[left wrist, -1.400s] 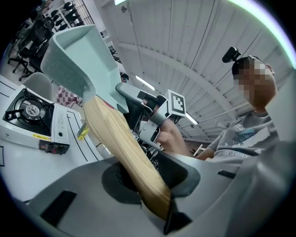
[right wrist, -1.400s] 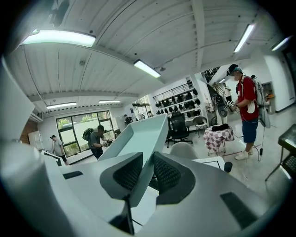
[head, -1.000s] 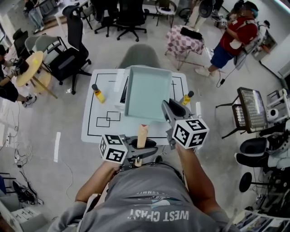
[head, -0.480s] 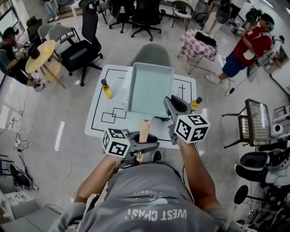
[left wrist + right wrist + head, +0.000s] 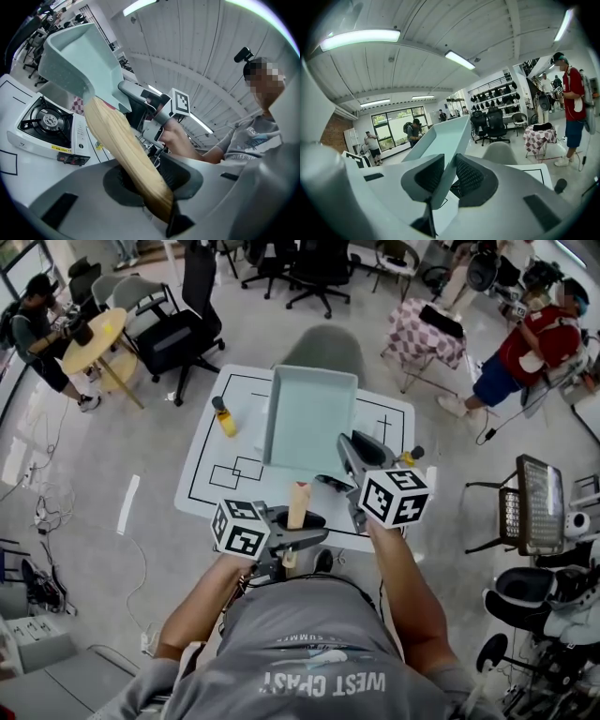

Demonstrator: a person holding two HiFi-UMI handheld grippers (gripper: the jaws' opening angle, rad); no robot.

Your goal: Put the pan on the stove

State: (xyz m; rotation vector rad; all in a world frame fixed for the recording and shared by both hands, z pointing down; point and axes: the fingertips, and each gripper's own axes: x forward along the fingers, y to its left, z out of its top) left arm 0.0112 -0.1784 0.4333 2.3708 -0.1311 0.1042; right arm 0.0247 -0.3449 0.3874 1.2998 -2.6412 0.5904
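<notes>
The person stands at the near edge of the worktop (image 5: pixel 211 486) with both forearms stretched forward, elbows bent close to the body. The left gripper (image 5: pixel 298 526) is low and close to the body, near the worktop's near edge. Its jaws are clenched on the wooden handle (image 5: pixel 126 154) of the pan (image 5: pixel 309 418). The right gripper (image 5: pixel 349 457) reaches further forward on the right side, and its jaws grasp the thin right wall of the pan, one pad inside and one outside. The pan is held in the air between the two grippers, over the middle of the worktop. The stove (image 5: pixel 44 124) stands on the worktop below it, apart from the pan.
</notes>
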